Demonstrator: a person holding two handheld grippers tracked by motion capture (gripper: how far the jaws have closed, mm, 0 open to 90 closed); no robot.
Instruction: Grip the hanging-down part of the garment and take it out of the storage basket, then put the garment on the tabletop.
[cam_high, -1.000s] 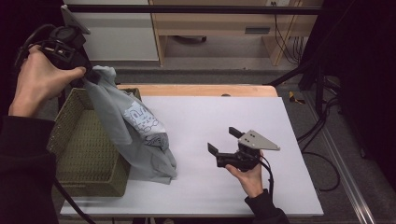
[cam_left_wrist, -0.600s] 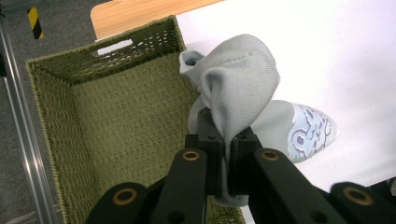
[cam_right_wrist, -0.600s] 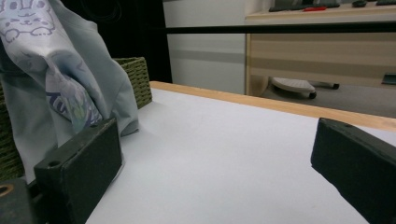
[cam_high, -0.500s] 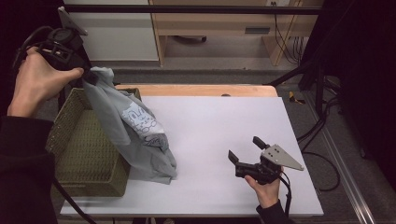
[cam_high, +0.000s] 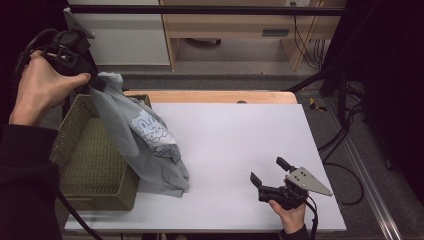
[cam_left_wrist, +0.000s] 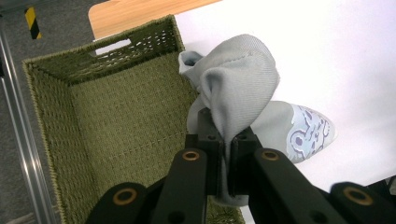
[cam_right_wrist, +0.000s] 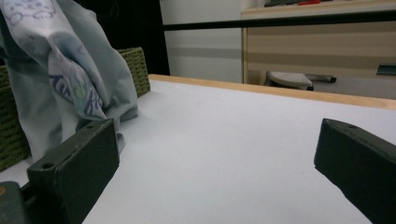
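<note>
1. My left gripper is up high at ten o'clock in the high view, above the far rim of the basket, my left hand wrapped around its body.
2. In the left gripper view its fingers are pinched tight on a bunched fold of the grey garment, cloth squeezed between them.
3. The grey garment hangs from that pinch, draping down the basket's right wall, and its lower end is heaped on the white worktop just beside the basket. A pale printed figure shows on the cloth.
4. The green woven basket sits at nine o'clock on the worktop's left edge; looking down into it from the left gripper view, its floor is bare weave.
5. My right gripper is at five o'clock, near the worktop's near edge, well apart from the garment, my right hand under it.
6. Its fingers are spread wide with only bare worktop between them, pointing toward the garment and basket.
</note>
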